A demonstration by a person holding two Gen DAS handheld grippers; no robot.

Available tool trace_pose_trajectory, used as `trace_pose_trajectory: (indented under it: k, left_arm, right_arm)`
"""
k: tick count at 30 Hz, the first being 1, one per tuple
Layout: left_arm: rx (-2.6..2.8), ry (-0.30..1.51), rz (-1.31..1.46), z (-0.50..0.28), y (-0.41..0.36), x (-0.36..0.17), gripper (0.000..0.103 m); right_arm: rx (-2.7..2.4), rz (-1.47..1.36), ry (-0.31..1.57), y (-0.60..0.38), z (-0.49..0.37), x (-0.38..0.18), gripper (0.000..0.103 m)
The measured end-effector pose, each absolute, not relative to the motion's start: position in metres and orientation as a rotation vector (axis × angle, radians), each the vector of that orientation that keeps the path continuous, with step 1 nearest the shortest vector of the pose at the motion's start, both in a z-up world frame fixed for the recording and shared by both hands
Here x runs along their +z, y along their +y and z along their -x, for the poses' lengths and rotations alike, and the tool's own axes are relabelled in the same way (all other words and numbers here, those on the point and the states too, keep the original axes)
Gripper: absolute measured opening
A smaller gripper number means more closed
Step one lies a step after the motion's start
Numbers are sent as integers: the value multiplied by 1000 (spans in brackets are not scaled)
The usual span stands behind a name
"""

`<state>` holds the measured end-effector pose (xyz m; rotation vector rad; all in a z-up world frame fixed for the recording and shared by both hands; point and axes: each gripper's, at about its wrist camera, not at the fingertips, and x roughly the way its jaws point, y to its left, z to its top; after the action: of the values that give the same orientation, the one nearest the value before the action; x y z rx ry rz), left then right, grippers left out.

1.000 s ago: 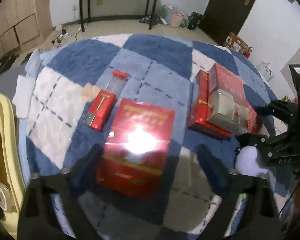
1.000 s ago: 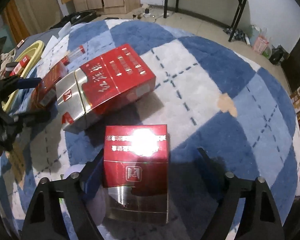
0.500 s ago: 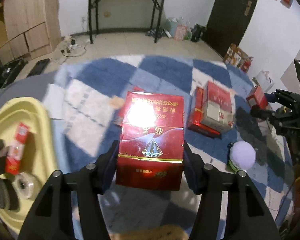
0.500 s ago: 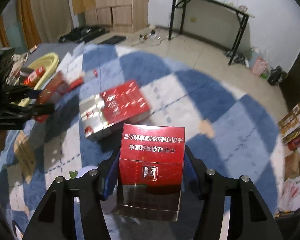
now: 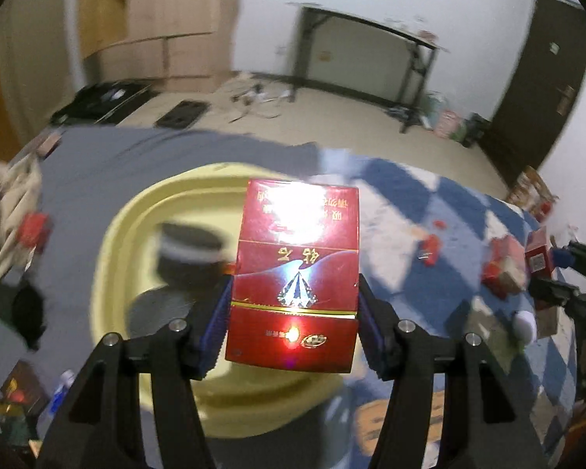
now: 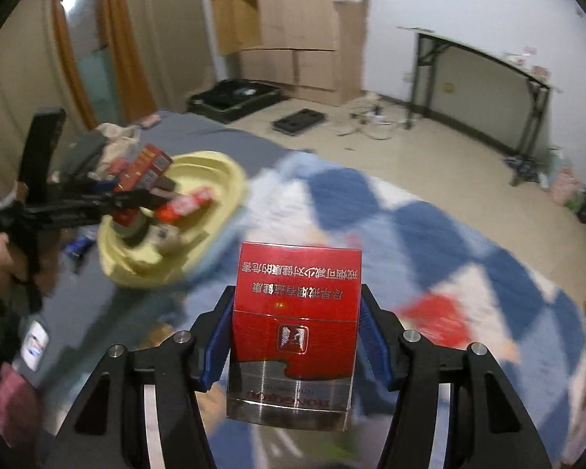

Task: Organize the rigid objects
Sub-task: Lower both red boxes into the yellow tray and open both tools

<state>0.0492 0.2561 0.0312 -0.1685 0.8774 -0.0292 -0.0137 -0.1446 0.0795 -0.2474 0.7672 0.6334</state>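
Left gripper (image 5: 295, 308): clamped on a dark red cigarette carton (image 5: 297, 273), blue pads pressed against both long sides, carton raised off the surface.
Where that carton is: in front of and above the yellow basin (image 5: 125, 242), which fills the view behind it.
Right gripper (image 6: 296, 336): closed on a red-and-silver cigarette carton (image 6: 295, 328), silver end nearest the camera, also lifted clear.
Where that carton is: over the blue-and-white checked rug (image 6: 429, 234), with the basin off to the left and well apart.
Yellow basin contents: a black round container (image 5: 193, 250) (blurred, possibly a tape roll) and, in the right wrist view, a small red box (image 6: 187, 205).
Still on the rug: a few red packs (image 5: 504, 269) near the right edge, too smeared to name more closely.
Background: wooden cabinets (image 6: 293, 19) and a black-legged table (image 5: 371, 58) along the wall.
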Motion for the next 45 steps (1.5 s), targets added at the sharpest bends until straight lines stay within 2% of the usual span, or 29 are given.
trace_pose_trajectory:
  k: [10,23,25,26,27,30,31,32,38,45]
  left_arm:
    - [126,912,294,-49,343,-6,60]
    - [147,928,376,-74,359,-42,60]
    - [154,916,367,-71,357,-43,63]
    - [163,911,357,-69,355,-42,72]
    - [170,906,342,-68,354,-41,83]
    - [160,875,326,-64,347,-31,98]
    - [148,860,328,-62,345,-26,100]
    - [133,842,323,-60,340,-20,103]
    - [52,818,245,-65,290,15,103]
    - [-208,816,189,-73,169,43,103]
  right_arm:
    - [733,294,816,5,-32,31,58]
    - [675,348,877,87,-86,-25,59]
    - [689,350,878,88,-86,-28,61]
    - [700,357,873,87,-86,-29,61]
    - [707,363,868,87,-84,-29,63]
    - [749,374,857,85,-79,-26,84]
    - [760,380,844,83,-76,-23,95]
    - [762,384,824,80,-72,-18,99]
    - [742,325,778,35,-51,11,103]
    - [620,341,754,-91,-20,64,103]
